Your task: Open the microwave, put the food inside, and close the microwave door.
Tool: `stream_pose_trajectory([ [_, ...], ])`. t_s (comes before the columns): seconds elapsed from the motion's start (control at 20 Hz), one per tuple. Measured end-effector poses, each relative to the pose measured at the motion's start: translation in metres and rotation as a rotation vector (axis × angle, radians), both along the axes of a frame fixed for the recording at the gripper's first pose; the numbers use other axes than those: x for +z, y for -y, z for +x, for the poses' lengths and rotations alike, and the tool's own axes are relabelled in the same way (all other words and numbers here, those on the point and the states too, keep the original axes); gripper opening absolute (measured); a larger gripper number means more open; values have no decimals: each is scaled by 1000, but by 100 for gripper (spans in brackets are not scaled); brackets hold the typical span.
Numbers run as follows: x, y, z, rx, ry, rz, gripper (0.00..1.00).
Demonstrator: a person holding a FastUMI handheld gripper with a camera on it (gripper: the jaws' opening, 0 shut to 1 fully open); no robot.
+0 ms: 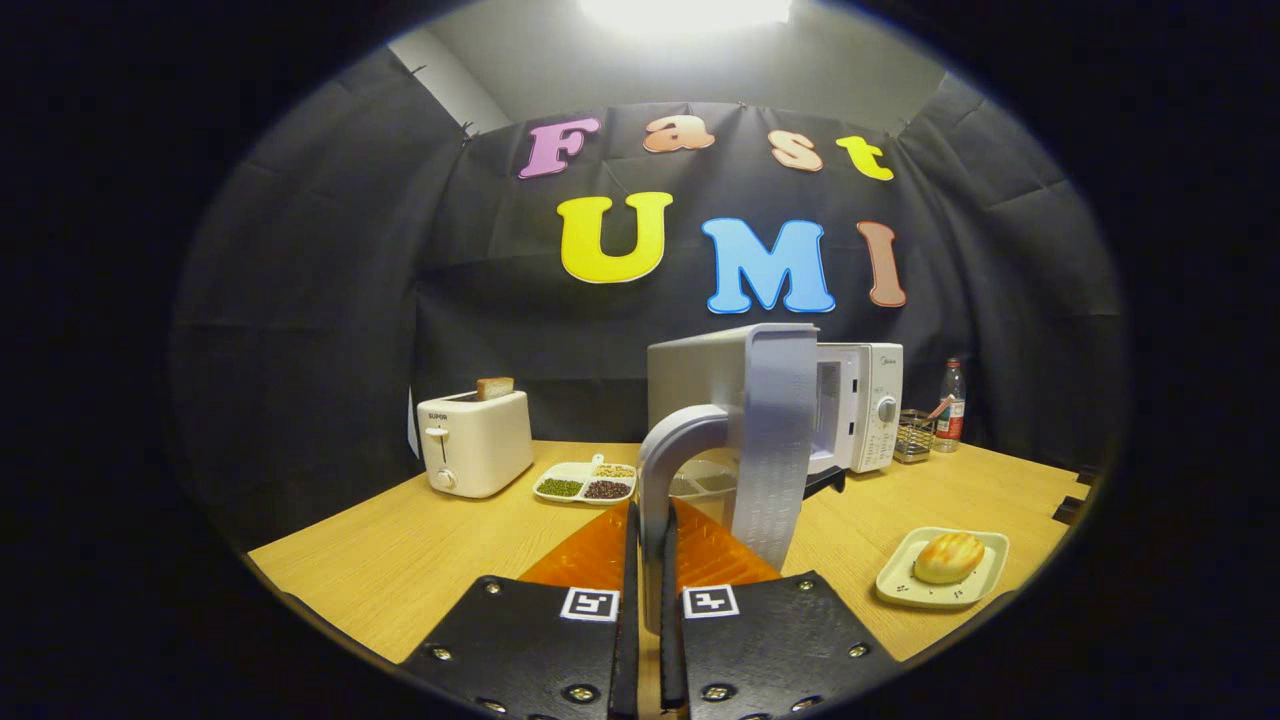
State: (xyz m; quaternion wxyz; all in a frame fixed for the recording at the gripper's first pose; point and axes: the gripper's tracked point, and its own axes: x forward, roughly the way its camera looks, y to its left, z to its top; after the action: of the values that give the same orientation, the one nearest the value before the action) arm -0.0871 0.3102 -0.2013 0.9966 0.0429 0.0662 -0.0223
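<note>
Tongs (pixel 648 560) nipped on the microwave door handle (pixel 672 455), door (pixel 775 440) swung open.
Stiff, hinged door: pull by the handle. Light, soft bun (pixel 949 556) sits on its plate (pixel 893 583) on the worktop (pixel 420 550), right of the microwave (pixel 862 405).

Mock kitchen booth: microwave (pixel 800 410), toaster (pixel 475 440) on wood table (pixel 400 550).

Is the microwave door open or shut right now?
Open: the microwave door stands swung out edge-on, its handle clamped between the gripper fingers.
</note>
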Motion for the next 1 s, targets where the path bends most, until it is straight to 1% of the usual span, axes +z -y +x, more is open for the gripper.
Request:
stream_pose_trajectory([
  [0.05,0,-1,0,-8,-8,0,9],
  [0.15,1,-6,-2,14,-22,24,9],
  [0.2,7,-14,-8,46,-12,39,14],
  [0.25,14,-19,-13,69,9,37,25],
  [0.3,21,-18,-17,74,29,25,39],
  [0.35,25,-16,-20,84,48,19,41],
  [0.45,31,-21,-24,139,67,27,48],
  [0.5,32,-21,-25,173,64,23,54],
  [0.55,33,-23,-27,209,62,21,54],
  [0.6,33,-27,-30,264,51,16,60],
  [0.7,33,-26,-36,348,34,-4,86],
  [0.8,37,-18,-44,402,43,-14,92],
  [0.9,37,-5,-52,440,51,-35,95],
  [1.0,46,15,-58,447,82,-59,95],
])
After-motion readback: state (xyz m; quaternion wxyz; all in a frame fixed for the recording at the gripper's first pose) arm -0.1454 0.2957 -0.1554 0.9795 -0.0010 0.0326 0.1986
